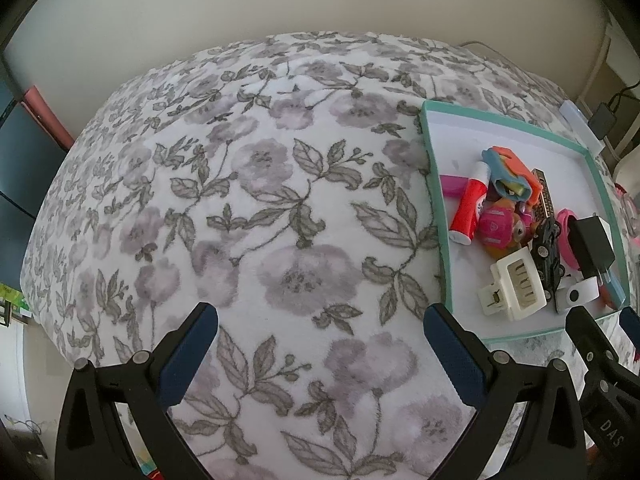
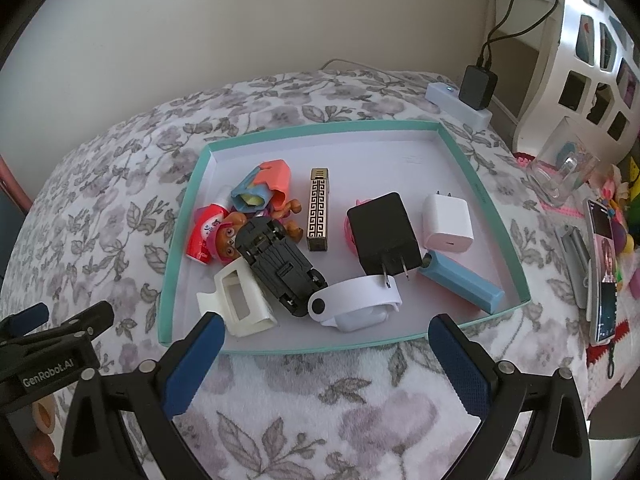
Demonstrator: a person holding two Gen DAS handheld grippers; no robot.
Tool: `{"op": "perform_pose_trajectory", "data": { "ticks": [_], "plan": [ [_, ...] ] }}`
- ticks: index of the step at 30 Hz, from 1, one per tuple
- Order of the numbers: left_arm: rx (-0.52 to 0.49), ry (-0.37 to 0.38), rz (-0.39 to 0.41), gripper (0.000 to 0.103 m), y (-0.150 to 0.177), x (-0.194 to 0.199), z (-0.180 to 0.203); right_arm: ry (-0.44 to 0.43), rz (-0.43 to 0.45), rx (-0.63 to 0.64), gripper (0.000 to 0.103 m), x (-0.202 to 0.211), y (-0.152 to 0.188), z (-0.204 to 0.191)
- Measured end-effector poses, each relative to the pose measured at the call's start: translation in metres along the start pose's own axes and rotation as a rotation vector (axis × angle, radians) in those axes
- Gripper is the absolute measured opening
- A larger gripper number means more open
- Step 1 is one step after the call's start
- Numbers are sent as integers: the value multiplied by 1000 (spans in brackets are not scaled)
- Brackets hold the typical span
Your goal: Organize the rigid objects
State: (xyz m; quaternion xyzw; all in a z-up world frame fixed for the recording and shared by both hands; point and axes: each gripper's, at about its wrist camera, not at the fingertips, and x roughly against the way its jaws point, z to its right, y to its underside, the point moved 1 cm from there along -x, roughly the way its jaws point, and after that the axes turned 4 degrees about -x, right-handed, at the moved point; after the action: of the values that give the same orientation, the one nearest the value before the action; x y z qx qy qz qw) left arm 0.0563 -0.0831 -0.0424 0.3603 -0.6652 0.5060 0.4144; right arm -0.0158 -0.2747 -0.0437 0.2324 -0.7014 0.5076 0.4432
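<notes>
The left gripper point(image 1: 320, 344) hangs over bare floral blanket point(image 1: 248, 184), its fingers point(image 1: 188, 356) spread wide and holding nothing; the tray point(image 1: 434, 184) lies off to its right, near the bed's right edge. The right gripper point(image 2: 324, 360) hovers just short of the tray's point(image 2: 182, 216) near edge, fingers point(image 2: 460, 364) likewise wide apart and empty, the tray's contents lying just beyond the tips. Inside, from the left wall: a red tube point(image 2: 204, 236), a toy figure point(image 2: 228, 240) and an orange-and-blue piece point(image 2: 264, 186), crowded together. A white clip point(image 2: 240, 300) sits just beyond the left fingertip, with an overturned black car point(image 2: 280, 268) leaning on it. A gold patterned case point(image 2: 318, 208) stands apart mid-tray. A white strap point(image 2: 356, 300) lies by the near edge, touching the black charger's point(image 2: 382, 232) prongs; something pink behind the charger is mostly hidden, perhaps a ring. Right of these are a white charger point(image 2: 446, 220) and a blue bar point(image 2: 464, 282) toward the near right corner.
</notes>
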Motion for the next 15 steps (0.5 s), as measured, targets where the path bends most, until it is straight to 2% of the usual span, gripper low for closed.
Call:
{"op": "perform_pose_trajectory", "data": {
  "ticks": [15],
  "plan": [
    [-2, -5, -7, 102, 0, -3, 0, 2, -7, 15, 103, -4, 0, -1]
  ]
}}
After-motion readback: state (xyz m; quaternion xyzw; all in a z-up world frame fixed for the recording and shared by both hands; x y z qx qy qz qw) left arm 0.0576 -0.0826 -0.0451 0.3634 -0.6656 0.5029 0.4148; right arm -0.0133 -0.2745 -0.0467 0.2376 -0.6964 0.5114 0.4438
